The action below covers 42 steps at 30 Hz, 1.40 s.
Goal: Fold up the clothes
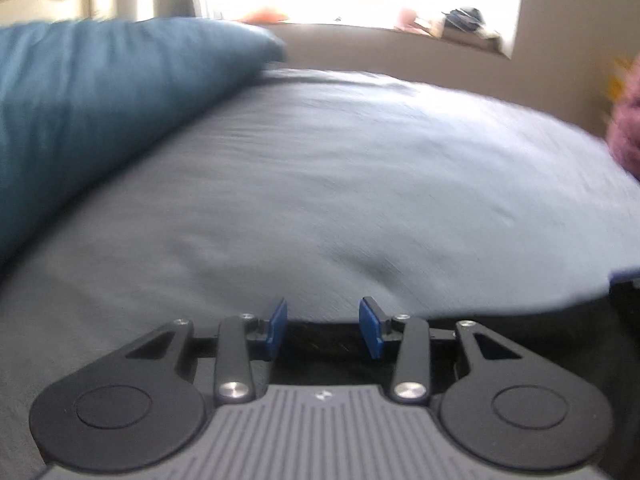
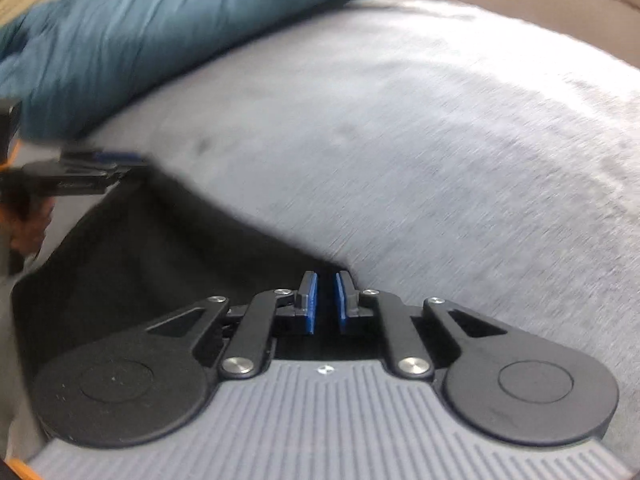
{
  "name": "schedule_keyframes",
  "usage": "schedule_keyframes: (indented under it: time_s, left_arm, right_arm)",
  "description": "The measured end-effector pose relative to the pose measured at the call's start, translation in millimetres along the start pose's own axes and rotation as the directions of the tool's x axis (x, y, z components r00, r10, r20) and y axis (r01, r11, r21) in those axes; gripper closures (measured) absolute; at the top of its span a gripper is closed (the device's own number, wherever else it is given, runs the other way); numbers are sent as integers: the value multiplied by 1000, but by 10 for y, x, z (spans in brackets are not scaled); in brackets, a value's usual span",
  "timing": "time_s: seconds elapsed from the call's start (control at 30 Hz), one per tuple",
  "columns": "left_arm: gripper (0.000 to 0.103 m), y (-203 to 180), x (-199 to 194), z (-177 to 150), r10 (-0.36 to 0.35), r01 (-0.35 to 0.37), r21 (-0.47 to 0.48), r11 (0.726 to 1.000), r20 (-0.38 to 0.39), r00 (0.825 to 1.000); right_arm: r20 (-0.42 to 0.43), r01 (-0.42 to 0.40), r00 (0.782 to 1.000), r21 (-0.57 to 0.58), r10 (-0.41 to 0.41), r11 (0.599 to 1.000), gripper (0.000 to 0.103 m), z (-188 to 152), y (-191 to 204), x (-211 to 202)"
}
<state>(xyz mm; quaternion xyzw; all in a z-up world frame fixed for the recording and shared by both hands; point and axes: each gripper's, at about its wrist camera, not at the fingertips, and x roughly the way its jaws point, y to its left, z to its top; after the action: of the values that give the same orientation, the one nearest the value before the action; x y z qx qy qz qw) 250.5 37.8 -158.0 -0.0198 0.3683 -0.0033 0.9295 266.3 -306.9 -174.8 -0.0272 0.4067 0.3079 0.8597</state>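
Right wrist view: I find the dark garment [image 2: 132, 256] lying on the grey bed [image 2: 440, 128], its edge under my right claw [image 2: 325, 300], whose jaws are nearly closed with no cloth visibly pinched. Left claw [image 1: 324, 328] stands released over the same dark edge. I judge the cloth light, limp, prone to sagging; take hold at corners.
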Motion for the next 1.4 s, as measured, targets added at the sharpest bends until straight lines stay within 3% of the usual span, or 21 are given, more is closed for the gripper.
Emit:
schedule_keyframes:
  time_s: [0.07,0.23,0.37,0.57,0.77,0.8,0.87,0.97,1.0,1.1,1.17,1.2,1.23,1.3,1.4]
  left_arm:
    - [60,118,-50,4,3,-2,-60,998,22,1000]
    - [55,246,-301,-83,-9,14,-100,995,43,999]
    - [51,268,-435,-166,-41,43,-104,994,20,999]
    - [48,91,-403,-260,-32,31,-35,999,-19,999]
    - [47,-22,-550,-294,1,-1,2,1000,4,1000]
    - [47,-23,-591,-298,4,-4,1,1000,7,1000]
    - [47,-25,-668,-310,5,-5,2,1000,10,1000]
    - [47,-50,-761,-347,6,-6,21,1000,7,1000]
    - [46,-68,-783,-362,8,-8,30,1000,3,1000]
    - [46,-130,-837,-402,7,-6,53,999,-11,1000]
    - [46,-181,-900,-429,-3,4,68,998,-13,1000]
    - [45,-207,-931,-442,-9,10,75,997,-14,1000]
    - [45,-229,-972,-460,-18,19,83,996,-12,1000]
    - [42,-277,-1059,-503,-34,34,103,994,-9,999]
    - [42,-367,-1162,-590,-65,68,116,991,-22,998]
  right_arm:
    - [38,20,999,33,-21,999,93,-14,-58,-64]
    - [134,21,990,112,-36,993,93,-73,-238,-531]
    - [135,32,989,219,-63,975,92,-230,-468,-866]
    - [9,-98,995,303,100,948,90,-745,-662,-1008]
    - [-33,-112,992,192,120,975,90,-805,-584,-1030]
    - [-4,-128,991,202,131,971,90,-776,-600,-1093]
    - [69,-197,980,207,186,958,90,-727,-583,-1260]
    - [-10,-276,960,139,280,951,90,-736,-426,-1259]
    - [-50,-264,961,112,271,958,90,-773,-360,-1208]
    - [-78,-56,995,97,64,994,92,-856,-405,-1051]
    - [-4,83,996,257,-85,963,92,-858,-691,-1118]
    - [50,118,988,378,-148,918,89,-865,-862,-1236]
    - [104,123,975,483,-196,867,89,-891,-1000,-1386]
    - [174,78,961,578,-216,812,88,-957,-1128,-1655]
    - [170,54,969,562,-179,826,87,-1077,-1044,-1929]
